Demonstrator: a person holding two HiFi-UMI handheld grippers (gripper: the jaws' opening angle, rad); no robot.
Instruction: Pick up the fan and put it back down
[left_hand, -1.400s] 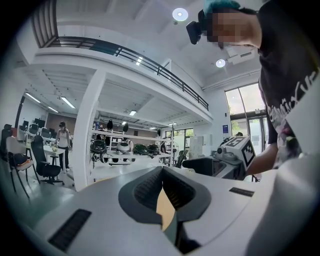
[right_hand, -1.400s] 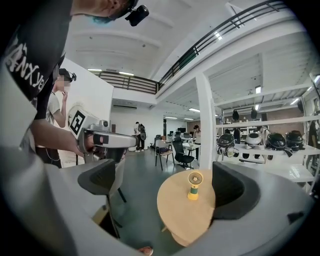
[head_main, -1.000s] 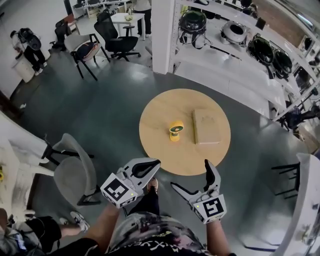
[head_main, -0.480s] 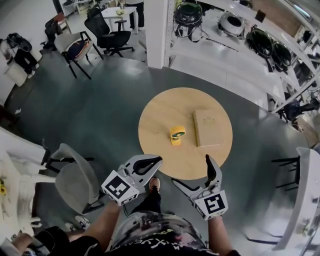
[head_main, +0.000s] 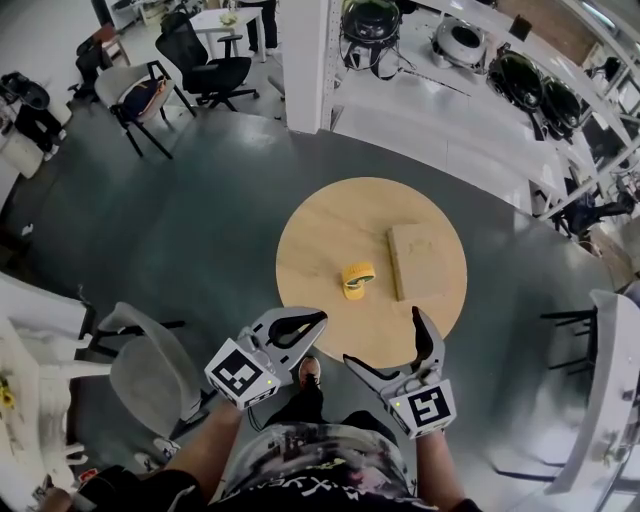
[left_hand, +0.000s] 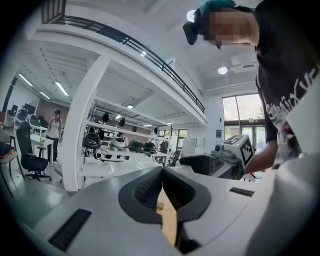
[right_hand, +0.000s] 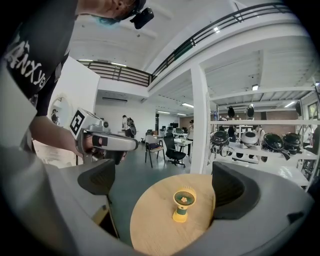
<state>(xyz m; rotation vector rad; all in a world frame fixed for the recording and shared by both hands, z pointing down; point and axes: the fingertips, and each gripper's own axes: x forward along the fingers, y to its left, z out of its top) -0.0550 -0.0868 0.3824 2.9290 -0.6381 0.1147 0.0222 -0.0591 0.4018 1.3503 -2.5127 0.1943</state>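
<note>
A small yellow fan (head_main: 356, 278) stands upright near the middle of the round wooden table (head_main: 320, 235). In the right gripper view the fan (right_hand: 183, 202) shows between my open jaws, well ahead of them and untouched. My right gripper (head_main: 385, 340) hangs open over the table's near edge. My left gripper (head_main: 312, 322) is shut with nothing in it, just short of that edge. In the left gripper view the jaws (left_hand: 162, 185) meet, and the fan is hidden there.
A flat wooden box (head_main: 420, 260) lies on the table right of the fan. A grey chair (head_main: 140, 365) stands at my left, office chairs (head_main: 205, 60) further back. A white pillar (head_main: 308, 60) and shelves of helmets (head_main: 520, 85) rise beyond the table.
Both grippers keep their pose and jaw state. The head view has shifted a little, so the room slides back and the table sits slightly closer. The fan has not moved.
</note>
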